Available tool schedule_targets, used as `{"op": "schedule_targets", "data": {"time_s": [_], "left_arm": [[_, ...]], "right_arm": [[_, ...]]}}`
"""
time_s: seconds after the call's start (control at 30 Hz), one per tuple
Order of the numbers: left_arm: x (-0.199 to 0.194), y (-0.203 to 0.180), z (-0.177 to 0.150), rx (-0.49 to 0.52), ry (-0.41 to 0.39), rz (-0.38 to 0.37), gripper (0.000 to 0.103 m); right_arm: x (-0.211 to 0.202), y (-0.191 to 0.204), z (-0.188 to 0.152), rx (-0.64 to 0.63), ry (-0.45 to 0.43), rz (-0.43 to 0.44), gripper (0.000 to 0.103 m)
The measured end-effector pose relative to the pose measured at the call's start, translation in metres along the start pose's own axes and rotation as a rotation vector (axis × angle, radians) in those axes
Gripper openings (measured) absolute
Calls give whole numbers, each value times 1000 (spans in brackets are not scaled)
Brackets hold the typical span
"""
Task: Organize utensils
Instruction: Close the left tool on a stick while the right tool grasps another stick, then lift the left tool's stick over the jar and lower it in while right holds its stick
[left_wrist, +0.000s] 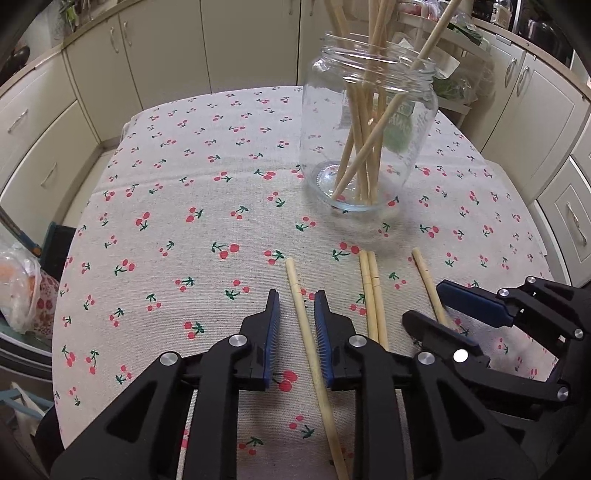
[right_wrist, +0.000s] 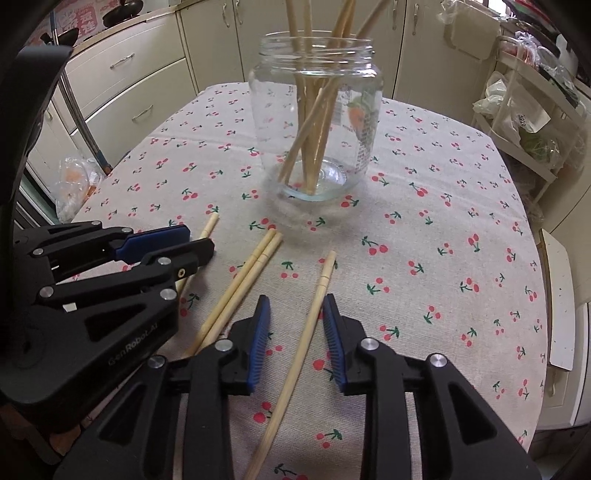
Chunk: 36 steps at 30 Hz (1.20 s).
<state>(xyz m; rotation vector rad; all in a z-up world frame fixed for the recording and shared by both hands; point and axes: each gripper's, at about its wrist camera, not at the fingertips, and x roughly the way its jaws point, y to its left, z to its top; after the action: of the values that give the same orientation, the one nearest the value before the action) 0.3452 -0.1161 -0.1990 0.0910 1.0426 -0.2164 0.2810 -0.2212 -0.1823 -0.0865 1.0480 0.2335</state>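
Observation:
A clear glass jar (left_wrist: 369, 129) (right_wrist: 317, 110) stands on the cherry-print tablecloth (left_wrist: 184, 221) (right_wrist: 443, 258) with several bamboo chopsticks upright in it. Loose chopsticks lie on the cloth in front of it. My left gripper (left_wrist: 296, 299) (right_wrist: 199, 238) straddles the leftmost chopstick (left_wrist: 307, 332) (right_wrist: 210, 223); the pads stand clear of it on both sides, so it is open. My right gripper (right_wrist: 295, 301) (left_wrist: 424, 301) straddles the rightmost chopstick (right_wrist: 309, 321) (left_wrist: 426, 280), also open with gaps at each pad. A pair of chopsticks (left_wrist: 371, 291) (right_wrist: 243, 280) lies side by side between the two grippers.
Cream kitchen cabinets (left_wrist: 92, 74) surround the table. A plastic bag (left_wrist: 18, 288) sits off the table's left edge. A wire rack with bags (right_wrist: 524, 110) stands to the right. The two grippers are close together at the near edge.

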Motion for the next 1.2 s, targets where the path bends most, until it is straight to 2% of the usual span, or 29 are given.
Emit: {"op": "schedule_targets", "data": {"time_s": [0.03, 0.13, 0.17, 0.23, 0.37, 0.43, 0.57, 0.7, 0.83, 1.03, 1.2], "left_arm": [[-1, -2, -1, 7, -5, 7, 20], [-2, -5, -4, 18, -24, 18, 19], [-2, -5, -4, 23, -30, 14, 14], [-3, -6, -4, 37, -32, 1, 6], [-7, -3, -3, 24, -37, -40, 5], [-17, 2, -3, 5, -78, -71, 5], [-49, 17, 5, -66, -214, -147, 5], [-90, 30, 23, -112, -385, -219, 5], [-125, 33, 49, -131, -547, -256, 5], [-146, 25, 84, -145, -676, -279, 5], [-154, 24, 115, -206, -774, -275, 5]], "right_arm": [[0, 0, -1, 1, -1, -2, 26], [-1, -2, -2, -6, -7, -14, 11], [-2, -2, -2, -9, -11, -20, 9], [-2, -1, -3, -13, -18, -28, 8], [-6, -14, -5, 78, -30, 29, 6], [-13, -25, -7, 139, -60, 74, 6], [-25, -51, -14, 305, -144, 177, 6], [-28, -71, -19, 417, -214, 207, 6], [-23, -83, -24, 488, -232, 219, 6], [-22, -98, -33, 555, -260, 252, 6], [-21, -100, -35, 575, -266, 277, 6]]}}
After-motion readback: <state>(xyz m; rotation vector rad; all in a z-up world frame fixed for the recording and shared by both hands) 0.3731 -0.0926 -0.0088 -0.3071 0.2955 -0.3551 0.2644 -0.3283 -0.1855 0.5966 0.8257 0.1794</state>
